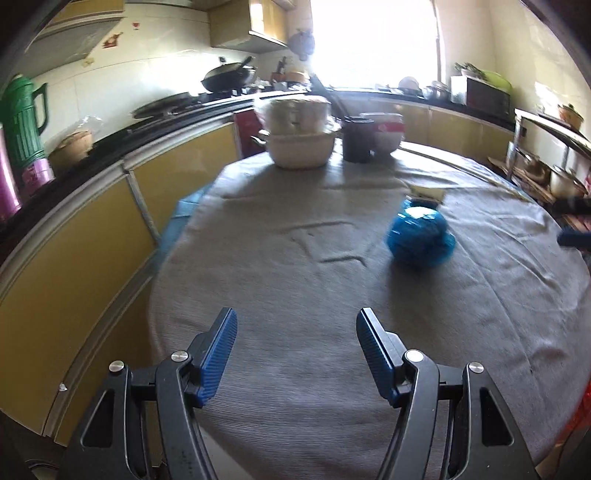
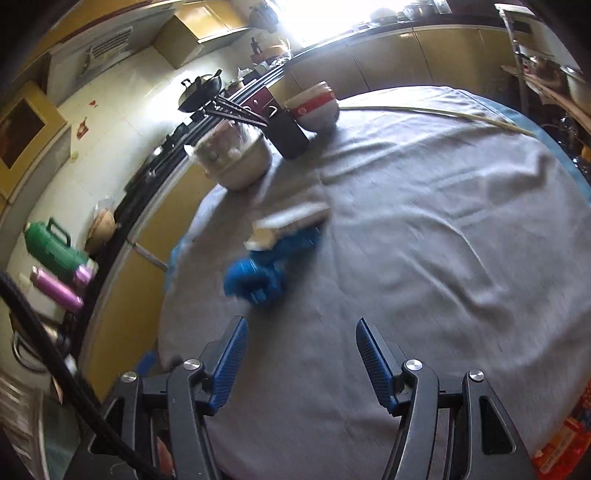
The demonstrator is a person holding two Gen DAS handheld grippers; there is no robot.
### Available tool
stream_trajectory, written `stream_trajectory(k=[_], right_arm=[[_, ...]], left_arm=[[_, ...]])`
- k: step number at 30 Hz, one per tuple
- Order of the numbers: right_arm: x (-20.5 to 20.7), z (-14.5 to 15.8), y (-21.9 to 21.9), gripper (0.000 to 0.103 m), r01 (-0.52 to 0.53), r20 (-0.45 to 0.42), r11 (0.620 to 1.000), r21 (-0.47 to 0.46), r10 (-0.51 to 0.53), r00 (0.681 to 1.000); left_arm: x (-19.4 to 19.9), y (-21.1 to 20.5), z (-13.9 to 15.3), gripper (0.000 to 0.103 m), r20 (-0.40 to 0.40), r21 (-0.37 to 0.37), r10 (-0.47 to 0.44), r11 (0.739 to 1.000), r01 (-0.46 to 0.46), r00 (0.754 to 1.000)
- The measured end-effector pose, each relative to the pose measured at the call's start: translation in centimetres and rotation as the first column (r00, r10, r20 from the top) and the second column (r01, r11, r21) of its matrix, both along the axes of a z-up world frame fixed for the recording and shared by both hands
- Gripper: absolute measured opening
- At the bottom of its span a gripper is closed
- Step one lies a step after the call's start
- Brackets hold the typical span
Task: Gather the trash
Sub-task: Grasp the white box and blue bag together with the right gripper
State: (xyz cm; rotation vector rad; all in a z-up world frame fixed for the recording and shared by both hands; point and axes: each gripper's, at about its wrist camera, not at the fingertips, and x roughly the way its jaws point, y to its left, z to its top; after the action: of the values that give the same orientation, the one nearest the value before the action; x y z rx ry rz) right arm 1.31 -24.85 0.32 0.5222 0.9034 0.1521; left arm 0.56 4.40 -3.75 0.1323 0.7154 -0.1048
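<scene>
Grey-clothed surface [image 1: 295, 258] carries one crumpled blue bag [image 1: 419, 236] — ahead-right of the left gripper [image 1: 296, 334], ahead-left of the right gripper [image 2: 301, 341] — both jaws spread, empty; two bowls [image 1: 384, 133] beyond.

— We record the premises as a domestic kitchen. Grounds?

— We note a wok [image 1: 229, 76] on the stove at upper centre of the left wrist view, yellow base cabinets [image 1: 92, 229] under a dark counter along the left, and wall cupboards [image 1: 255, 26] at the top.

— Anything further?

— We see a green thermos [image 1: 24, 118] at far left, and a lidded pot [image 1: 301, 136] and bowl [image 1: 384, 133] on a cloth-covered table [image 1: 295, 266].
</scene>
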Motion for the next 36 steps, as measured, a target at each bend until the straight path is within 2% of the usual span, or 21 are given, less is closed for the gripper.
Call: stream_trajectory(k=[3, 7, 12, 17, 20, 23, 31, 36], right_arm=[[3.5, 1.2, 1.0, 0.065, 0.020, -0.010, 0.999, 0.030, -0.020, 1.000], [7.4, 1.8, 2.7, 0.065, 0.038, -0.032, 0.999, 0.013, -0.037, 0.999], [12.2, 0.6, 5.0, 0.065, 0.045, -0.128, 0.999, -0.015, -0.047, 0.991], [15.4, -0.6, 6.9, 0.065, 0.069, -0.190, 0.988, -0.137, -0.094, 0.977], [16.8, -1.4, 7.5, 0.065, 0.070, -0.225, 0.983, -0.169, -0.108, 0.968], [17.8, -2.5, 8.2, 0.065, 0.077, -0.249, 0.965, -0.249, -0.141, 0.958], [19.6, -4.4, 9.4, 0.065, 0.086, -0.284, 0.936, -0.342, -0.190, 0.940], [19.8, -4.9, 9.2, 0.064, 0.114, -0.274, 0.931, -0.348, -0.217, 0.937]], left_arm=[[0.1, 1.4, 0.1, 0.068, 0.021, 0.006, 0.030, 1.000, -0.030, 0.999], [0.5, 2.9, -0.2, 0.068, 0.037, 0.020, 0.059, 0.998, -0.060, 0.998], [1.2, 4.5, -0.9, 0.069, 0.018, -0.004, 0.087, 0.996, -0.087, 0.996], [2.0, 5.7, -1.5, 0.069, -0.004, -0.033, 0.108, 0.994, -0.108, 0.994], [2.1, 6.1, -1.7, 0.069, -0.008, -0.040, 0.109, 0.993, -0.110, 0.994], [2.2, 6.5, -1.9, 0.069, -0.014, -0.043, 0.114, 0.992, -0.115, 0.993], [2.2, 6.9, -2.1, 0.069, -0.024, -0.050, 0.114, 0.992, -0.115, 0.993], [2.1, 6.5, -2.1, 0.069, -0.025, -0.043, 0.105, 0.993, -0.106, 0.994]])
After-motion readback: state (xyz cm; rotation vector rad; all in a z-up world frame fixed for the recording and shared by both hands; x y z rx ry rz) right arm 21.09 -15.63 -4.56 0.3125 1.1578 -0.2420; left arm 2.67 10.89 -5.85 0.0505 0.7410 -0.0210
